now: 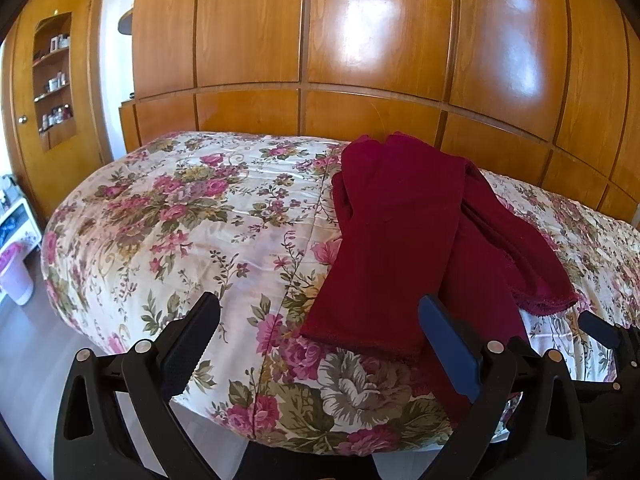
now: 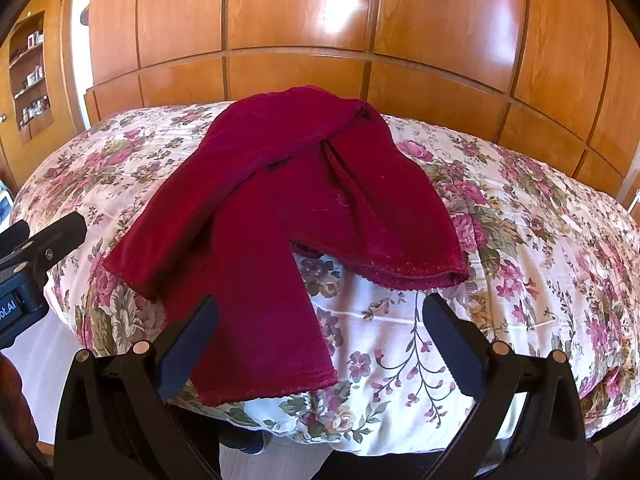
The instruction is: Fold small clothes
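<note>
A dark red garment (image 1: pixel 404 240) lies loosely bunched on the floral bedspread (image 1: pixel 192 216), its long panels running toward the near edge of the bed. In the right wrist view the garment (image 2: pixel 288 208) spreads across the middle of the bed. My left gripper (image 1: pixel 320 312) is open and empty, hovering above the near edge with its right finger over the garment's lower hem. My right gripper (image 2: pixel 320 312) is open and empty, its left finger over the garment's near panel. The left gripper (image 2: pixel 44 240) shows at the left edge of the right wrist view.
A glossy wooden wardrobe wall (image 1: pixel 360 48) stands behind the bed. A wooden shelf niche (image 1: pixel 54 80) with small items is at the far left. A pink bin (image 1: pixel 16 276) sits on the floor left of the bed. The bedspread (image 2: pixel 540 240) extends right.
</note>
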